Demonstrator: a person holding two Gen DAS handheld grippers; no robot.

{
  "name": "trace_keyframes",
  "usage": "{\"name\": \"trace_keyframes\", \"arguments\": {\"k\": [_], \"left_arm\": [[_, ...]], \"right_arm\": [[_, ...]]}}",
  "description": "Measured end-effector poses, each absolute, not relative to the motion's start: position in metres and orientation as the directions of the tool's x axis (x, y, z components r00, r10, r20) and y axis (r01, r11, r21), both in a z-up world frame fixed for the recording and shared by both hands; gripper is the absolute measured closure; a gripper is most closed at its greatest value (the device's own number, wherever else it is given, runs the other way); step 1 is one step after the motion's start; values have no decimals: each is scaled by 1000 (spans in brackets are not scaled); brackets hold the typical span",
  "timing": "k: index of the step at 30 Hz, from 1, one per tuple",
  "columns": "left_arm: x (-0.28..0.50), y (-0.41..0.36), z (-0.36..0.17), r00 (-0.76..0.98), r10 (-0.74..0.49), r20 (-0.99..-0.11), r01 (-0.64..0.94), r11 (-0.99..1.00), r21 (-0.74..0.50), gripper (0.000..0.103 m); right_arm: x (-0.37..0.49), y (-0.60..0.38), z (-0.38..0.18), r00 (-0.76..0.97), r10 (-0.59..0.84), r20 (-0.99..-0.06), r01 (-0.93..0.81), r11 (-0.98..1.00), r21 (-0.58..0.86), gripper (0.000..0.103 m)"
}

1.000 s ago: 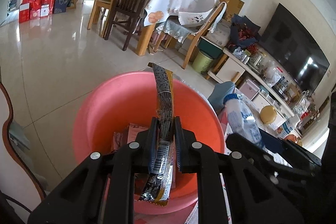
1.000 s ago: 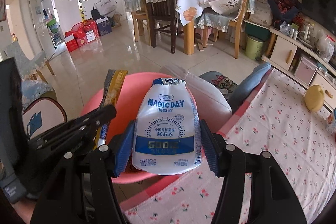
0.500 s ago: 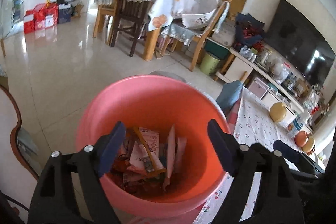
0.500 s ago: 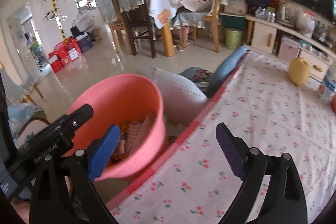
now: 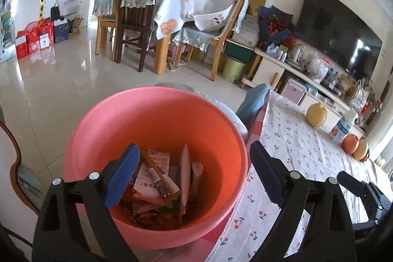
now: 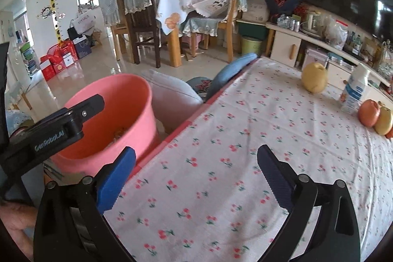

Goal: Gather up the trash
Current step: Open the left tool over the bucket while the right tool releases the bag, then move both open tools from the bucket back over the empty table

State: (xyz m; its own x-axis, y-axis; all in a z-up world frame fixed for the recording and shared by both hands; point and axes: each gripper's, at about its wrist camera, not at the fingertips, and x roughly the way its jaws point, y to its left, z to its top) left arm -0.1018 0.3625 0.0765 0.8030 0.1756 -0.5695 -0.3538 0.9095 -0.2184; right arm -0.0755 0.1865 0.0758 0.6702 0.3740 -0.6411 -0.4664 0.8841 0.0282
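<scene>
Down at the near left, the left hand-held gripper [image 5: 194, 176] hangs over the pink bucket [image 5: 98, 129], its jaws wide and opening further with nothing between the pads. Inside the bucket lies the collected trash [image 5: 159, 186]: flat wrappers, a long dark snack wrapper [image 5: 157, 176] with a yellow edge lying across the pile, and pale cartons standing on edge. The bucket sits just off the left edge of the counter [image 6: 245, 139], which is covered with a white cherry-print cloth. The right hand-held gripper [image 6: 196, 178] is over that cloth, to the right of the bucket [image 6: 137, 95], its jaws likewise wide and opening, empty. Far to the right on the counter stand a yellow pear [image 6: 314, 77], a white and blue drink bottle [image 6: 353, 92], and beside it an orange-red apple [image 6: 368, 112] touching a yellowish fruit [image 6: 384, 119]. A grey cushion [image 6: 172, 95] and a blue cushion [image 6: 231, 70] lie beyond the bucket.
</scene>
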Motion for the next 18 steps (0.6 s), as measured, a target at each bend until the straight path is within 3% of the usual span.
{"name": "trace_keyframes", "arguments": {"k": [8,18], "left_arm": [[-96,328,85,815,188,-548,-302,945,-126,11],[-98,286,95,845,179,-504,-235,971,-49,6]], "right_arm": [[-93,157,73,718,306,-625,-410,912,-24,5],[-105,106,78,750,274,-602,-320,947,31,5]]}}
